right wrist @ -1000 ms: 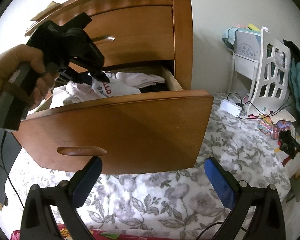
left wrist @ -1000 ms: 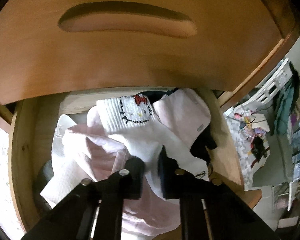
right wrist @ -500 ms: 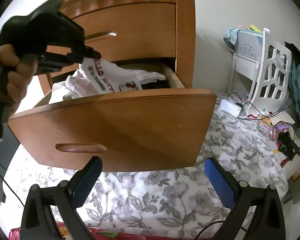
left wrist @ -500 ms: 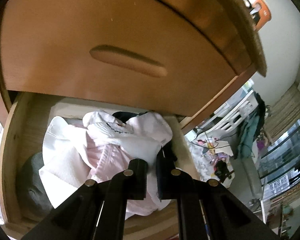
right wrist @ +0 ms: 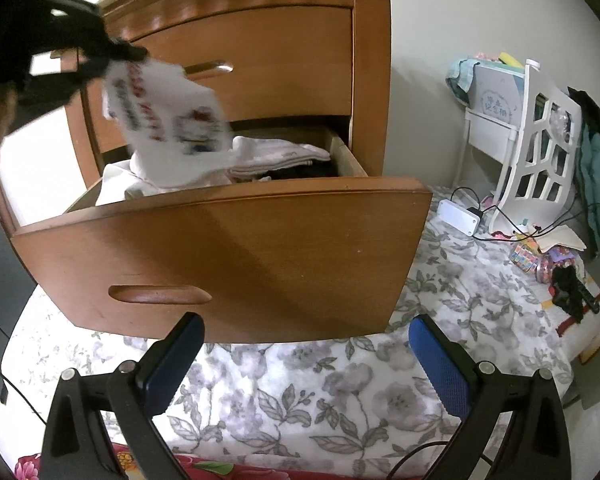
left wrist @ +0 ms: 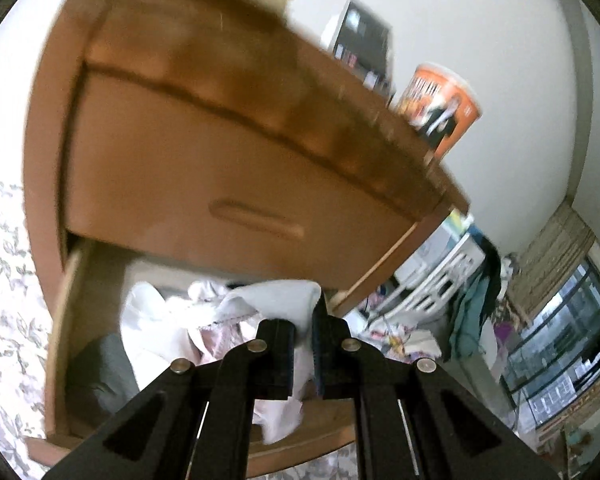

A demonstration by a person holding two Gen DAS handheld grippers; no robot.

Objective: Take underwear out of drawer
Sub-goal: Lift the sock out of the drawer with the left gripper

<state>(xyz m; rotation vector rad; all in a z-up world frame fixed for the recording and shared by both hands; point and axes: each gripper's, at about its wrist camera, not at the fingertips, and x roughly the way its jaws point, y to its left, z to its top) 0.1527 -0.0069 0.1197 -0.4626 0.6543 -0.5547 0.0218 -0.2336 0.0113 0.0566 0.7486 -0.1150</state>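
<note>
White printed underwear [right wrist: 168, 120] hangs in the air above the open wooden drawer [right wrist: 228, 248], pinched at its top edge by my left gripper [right wrist: 116, 54], which is shut on it. In the left wrist view the same white underwear [left wrist: 276, 300] bunches between the black fingers of the left gripper [left wrist: 306, 344]. Pale pink and white folded clothes [right wrist: 280, 154] and a dark garment lie inside the drawer. My right gripper [right wrist: 304, 364] stands open low in front of the drawer face, its blue pads [right wrist: 440, 368] holding nothing.
The wooden dresser [right wrist: 260, 40] has a shut upper drawer with a metal handle. An orange tub [left wrist: 440, 108] stands on its top. A flowered bedspread [right wrist: 340, 392] lies below. A white rack [right wrist: 540, 152], cables and small clutter sit at the right.
My left gripper has risen up and away from the drawer, lifting the white underwear clear of the pile. The right gripper has stayed where it was.
</note>
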